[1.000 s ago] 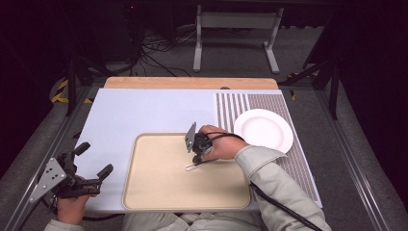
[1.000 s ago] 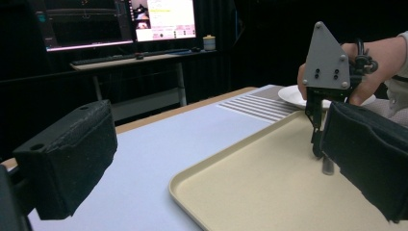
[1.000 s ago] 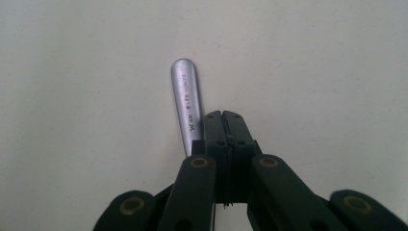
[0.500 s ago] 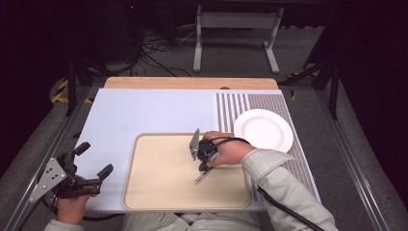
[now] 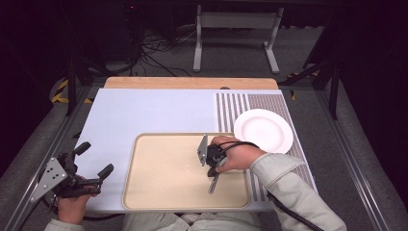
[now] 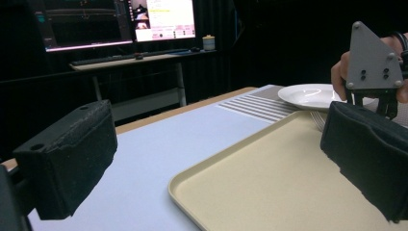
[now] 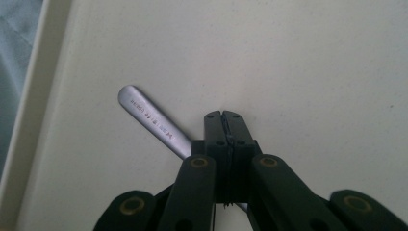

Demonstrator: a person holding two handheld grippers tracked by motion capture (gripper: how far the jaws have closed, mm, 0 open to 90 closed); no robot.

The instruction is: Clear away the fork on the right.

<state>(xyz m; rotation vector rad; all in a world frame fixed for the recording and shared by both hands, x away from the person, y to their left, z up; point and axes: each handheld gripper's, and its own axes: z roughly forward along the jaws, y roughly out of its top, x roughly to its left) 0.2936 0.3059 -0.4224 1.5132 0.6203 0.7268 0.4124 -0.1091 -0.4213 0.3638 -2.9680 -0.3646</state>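
A metal fork is clamped in my right gripper [image 5: 212, 169], which is shut on its handle over the right half of the beige tray [image 5: 144, 140]. The fork's handle [image 5: 211, 185] sticks out toward the person. In the right gripper view the engraved handle [image 7: 144, 113] slants left from the closed right gripper [image 7: 223, 116], close to the tray floor. My left gripper [image 5: 95, 159] rests at the table's near left corner, open and holding nothing. In the left gripper view its pads [image 6: 67, 159] stand wide apart, with the fork's tines [image 6: 317, 120] and the right gripper's grey plate [image 6: 375, 60] beyond.
A white plate [image 5: 263, 130] sits on the striped mat right of the tray, also the plate [image 6: 312, 94] behind the tray rim [image 6: 192, 185]. Pale blue table surface lies left of and behind the tray. Desks with lit monitors stand in the dark beyond.
My right gripper has slid the fork across the tray, toward the person and slightly right. The left gripper has stayed put.
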